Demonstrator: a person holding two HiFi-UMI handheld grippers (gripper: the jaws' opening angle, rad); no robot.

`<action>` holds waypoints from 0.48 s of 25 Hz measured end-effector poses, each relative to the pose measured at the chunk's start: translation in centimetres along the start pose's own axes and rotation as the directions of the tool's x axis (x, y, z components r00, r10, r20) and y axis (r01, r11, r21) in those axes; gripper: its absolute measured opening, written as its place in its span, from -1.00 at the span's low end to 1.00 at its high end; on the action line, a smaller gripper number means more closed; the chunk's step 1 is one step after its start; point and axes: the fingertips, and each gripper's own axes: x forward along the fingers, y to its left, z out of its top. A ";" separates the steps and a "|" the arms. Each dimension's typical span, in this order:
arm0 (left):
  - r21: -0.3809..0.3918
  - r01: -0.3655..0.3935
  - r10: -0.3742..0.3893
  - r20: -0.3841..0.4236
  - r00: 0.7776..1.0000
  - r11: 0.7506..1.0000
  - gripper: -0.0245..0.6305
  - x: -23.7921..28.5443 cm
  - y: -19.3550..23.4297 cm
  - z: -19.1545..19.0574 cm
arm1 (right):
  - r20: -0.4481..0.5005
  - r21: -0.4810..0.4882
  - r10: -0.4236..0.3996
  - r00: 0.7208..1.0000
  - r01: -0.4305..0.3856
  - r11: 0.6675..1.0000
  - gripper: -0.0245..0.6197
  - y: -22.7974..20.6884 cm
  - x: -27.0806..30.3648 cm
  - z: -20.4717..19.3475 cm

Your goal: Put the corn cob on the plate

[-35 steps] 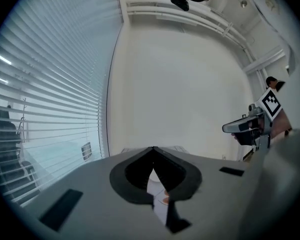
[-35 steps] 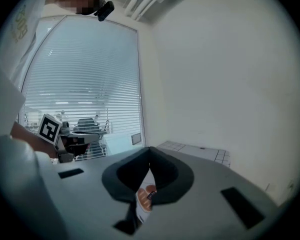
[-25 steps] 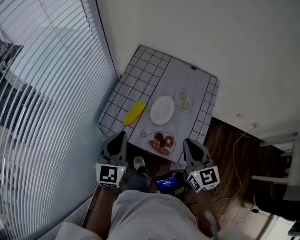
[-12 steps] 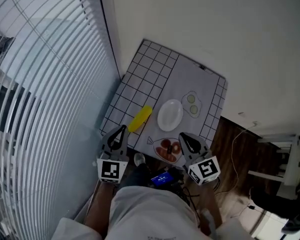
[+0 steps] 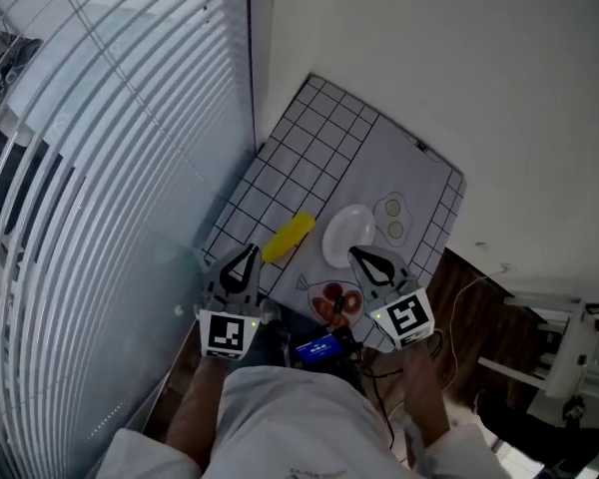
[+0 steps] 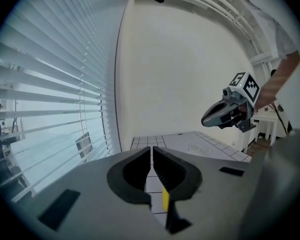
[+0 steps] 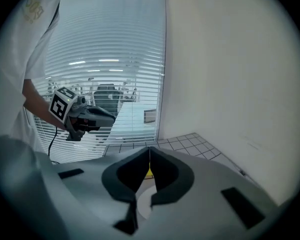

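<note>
The head view takes in the whole bench [image 5: 280, 173], which stands in the corner between a blind [image 5: 90, 148] and a wall [image 5: 429, 58] and is covered by a checked cloth [image 5: 309, 138]. The corn [image 5: 288, 238] lies on the cloth, just left of the plate [image 5: 347, 236] and not on it. Whether the two touch cannot be told. The left gripper [image 5: 250, 252] and right gripper [image 5: 354, 253] hang over the near edge of the bench, one on each side of a red-marked shape [image 5: 334, 302] that only this view shows. Their tips are short of the corn and the plate.

The head view does not show how the fingers stand, but the gripper views do. In the left gripper view the fingers [image 6: 132, 171] are pressed together with nothing between them. Only a yellow sliver of the corn shows below them, and the plate does not show at all. The right gripper floats at the right of that view. In the right gripper view its fingers [image 7: 167, 176] also meet, empty. A speck of yellow shows through the gap between them, with the white edge of the plate beneath. The left gripper stands against the blind.
</note>
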 end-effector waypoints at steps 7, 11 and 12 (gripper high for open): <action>0.010 -0.052 0.052 -0.042 0.998 0.999 -0.90 0.4 1.3 -1.6 | -0.052 -0.085 0.116 0.992 -0.120 0.989 -0.90 0.5 3.4 -0.1; 0.002 -0.059 0.059 -0.072 0.996 0.998 -0.90 0.9 0.9 -2.5 | -0.061 -0.099 0.174 0.983 -0.179 0.979 -0.90 0.9 4.9 -0.6; 0.004 -0.056 0.056 -0.083 0.995 0.998 -0.90 1.0 0.7 -2.9 | -0.066 -0.109 0.192 0.979 -0.198 0.974 -0.90 1.0 5.3 -0.9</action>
